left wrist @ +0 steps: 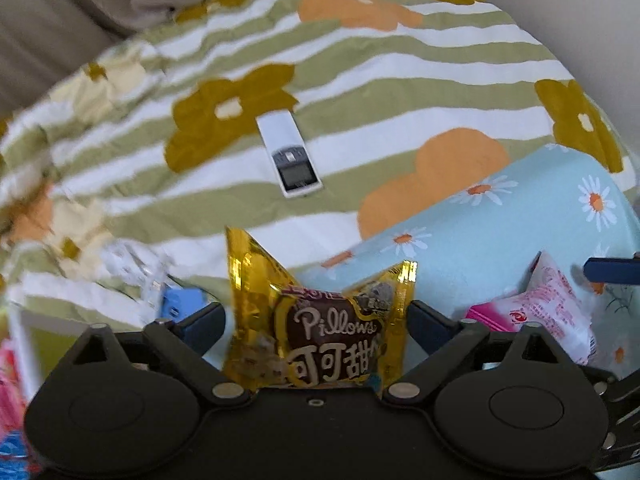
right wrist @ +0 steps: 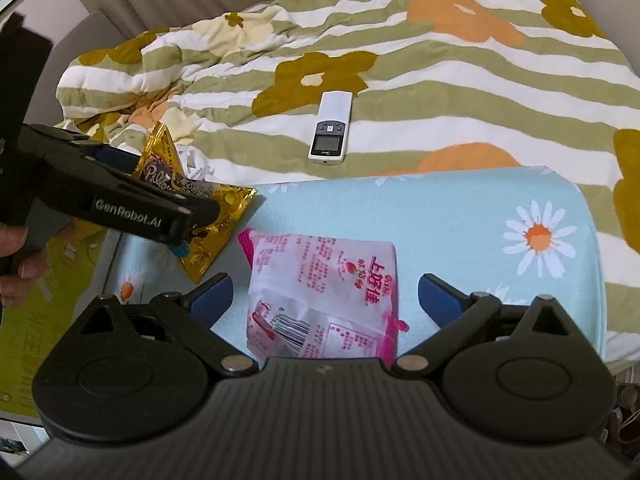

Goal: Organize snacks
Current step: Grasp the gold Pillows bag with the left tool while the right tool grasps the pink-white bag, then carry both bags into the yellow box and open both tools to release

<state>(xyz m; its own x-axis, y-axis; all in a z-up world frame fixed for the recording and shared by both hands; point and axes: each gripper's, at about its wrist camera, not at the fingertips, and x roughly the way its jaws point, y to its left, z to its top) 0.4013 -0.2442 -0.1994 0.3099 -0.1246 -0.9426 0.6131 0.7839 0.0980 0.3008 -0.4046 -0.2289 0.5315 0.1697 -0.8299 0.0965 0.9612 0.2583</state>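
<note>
A gold "Pillows" snack packet (left wrist: pixel 320 320) sits between the fingers of my left gripper (left wrist: pixel 316 316), filling the gap from pad to pad with its top corners bent upward. In the right wrist view the left gripper (right wrist: pixel 160 200) straddles that gold packet (right wrist: pixel 224 216) at the left edge of the light blue daisy pillow (right wrist: pixel 460 220). A pink and white snack packet (right wrist: pixel 320 280) lies flat on the pillow. My right gripper (right wrist: pixel 324 292) hovers over it, open, with pillow showing on both sides. The pink packet (left wrist: pixel 548 304) also shows at the right of the left wrist view.
A white remote control (right wrist: pixel 330 128) lies on the green-striped floral quilt (right wrist: pixel 440 92) beyond the pillow. A yellow-green box (right wrist: pixel 60 300) sits lower left, beside a person's hand (right wrist: pixel 20 256) holding the left gripper. More colourful packets (left wrist: pixel 12 360) show at the far left.
</note>
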